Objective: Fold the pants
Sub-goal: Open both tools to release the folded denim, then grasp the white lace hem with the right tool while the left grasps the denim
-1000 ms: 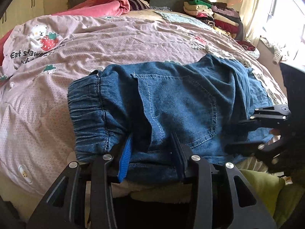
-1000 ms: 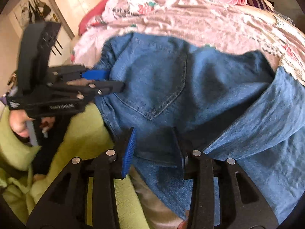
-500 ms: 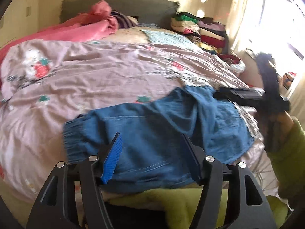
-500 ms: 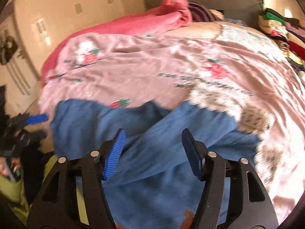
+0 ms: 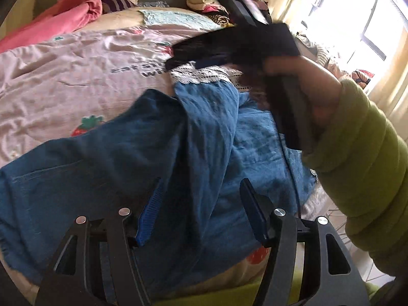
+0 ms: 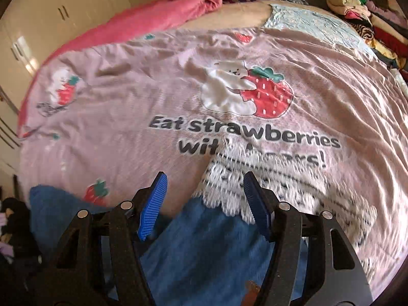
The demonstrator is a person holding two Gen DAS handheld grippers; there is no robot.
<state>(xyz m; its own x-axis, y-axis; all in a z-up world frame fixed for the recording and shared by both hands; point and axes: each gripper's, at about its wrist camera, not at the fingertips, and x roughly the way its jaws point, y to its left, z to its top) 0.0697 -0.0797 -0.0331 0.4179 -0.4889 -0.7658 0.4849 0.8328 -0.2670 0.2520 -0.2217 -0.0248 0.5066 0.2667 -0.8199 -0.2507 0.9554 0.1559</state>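
Blue denim pants (image 5: pixel 142 153) lie spread on the pink strawberry bedspread (image 5: pixel 63 76), legs running toward white lace hems (image 5: pixel 201 74). My left gripper (image 5: pixel 201 214) is open and empty, hovering over the middle of the pants. My right gripper (image 6: pixel 204 206) is open and empty, just above the lace hem (image 6: pixel 255 186) of a leg (image 6: pixel 204 250). In the left wrist view the right gripper (image 5: pixel 183 60) shows blurred over the hems, held by a hand in a green sleeve (image 5: pixel 362 158).
A pink blanket (image 6: pixel 178 7) is heaped at the head of the bed. A stack of folded clothes (image 6: pixel 362 7) stands at the far right. Cream wardrobe doors (image 6: pixel 63 12) are on the left. A bright window (image 5: pixel 357 25) is on the right.
Both grippers let go of the waistband end and opened. The right gripper swung out along the legs to the lace hems. The left gripper moved over the middle of the pants.
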